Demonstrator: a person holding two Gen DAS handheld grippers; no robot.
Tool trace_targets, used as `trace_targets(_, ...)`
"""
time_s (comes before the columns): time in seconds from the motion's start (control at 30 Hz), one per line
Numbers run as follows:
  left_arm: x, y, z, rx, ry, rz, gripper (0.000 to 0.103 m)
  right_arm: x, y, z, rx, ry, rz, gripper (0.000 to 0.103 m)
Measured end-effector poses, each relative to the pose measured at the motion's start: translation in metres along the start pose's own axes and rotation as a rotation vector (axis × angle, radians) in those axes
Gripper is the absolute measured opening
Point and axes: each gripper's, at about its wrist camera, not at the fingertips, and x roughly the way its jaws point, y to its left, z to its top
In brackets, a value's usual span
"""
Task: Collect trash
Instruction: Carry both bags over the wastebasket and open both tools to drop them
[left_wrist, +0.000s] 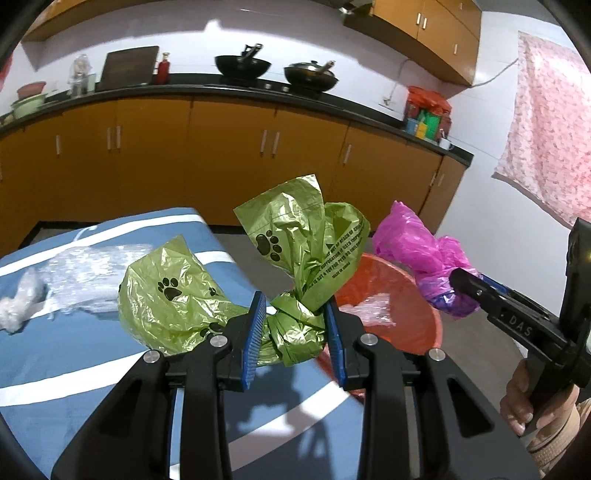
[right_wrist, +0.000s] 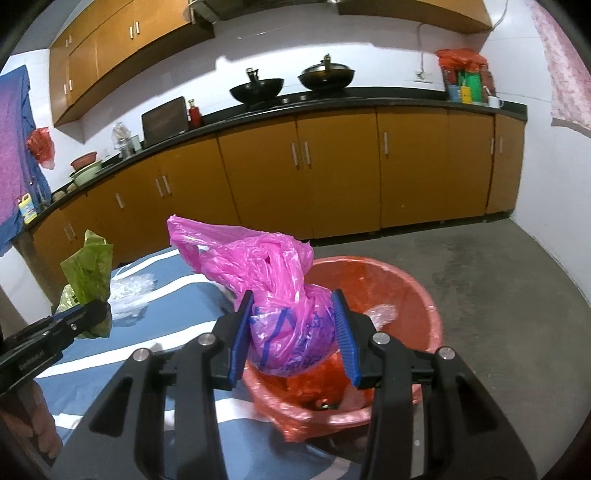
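My left gripper (left_wrist: 293, 325) is shut on a knotted green paw-print bag (left_wrist: 303, 258), held above the edge of the blue striped cloth (left_wrist: 74, 362). My right gripper (right_wrist: 293, 328) is shut on a tied pink plastic bag (right_wrist: 266, 273), held over the near rim of the red bin (right_wrist: 406, 295). The bin has a red liner and clear plastic inside. In the left wrist view the pink bag (left_wrist: 417, 251) hangs over the bin (left_wrist: 406, 295). A second green paw-print bag (left_wrist: 166, 291) and crumpled clear plastic (left_wrist: 85, 273) lie on the cloth.
A long counter with orange cabinets (right_wrist: 332, 177) runs along the far wall, with two woks (right_wrist: 291, 83) on it. Grey concrete floor (right_wrist: 498, 266) lies to the right of the bin. A pink cloth (left_wrist: 546, 122) hangs at the right.
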Motion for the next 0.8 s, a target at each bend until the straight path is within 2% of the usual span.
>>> trace_targets(0.5, 0.034, -0.047, 0.000, 0.050, 0.033, -0.064, 0.032, 0.005, -0.043, 0.001, 0.061, -0.018, -0.069, 0.041)
trace_targets(0.8, 0.071, -0.070, -0.001, 0.077, 0.067, -0.109, 0.032, 0.020, -0.058, 0.002, 0.095, -0.016, -0.127, 0.041)
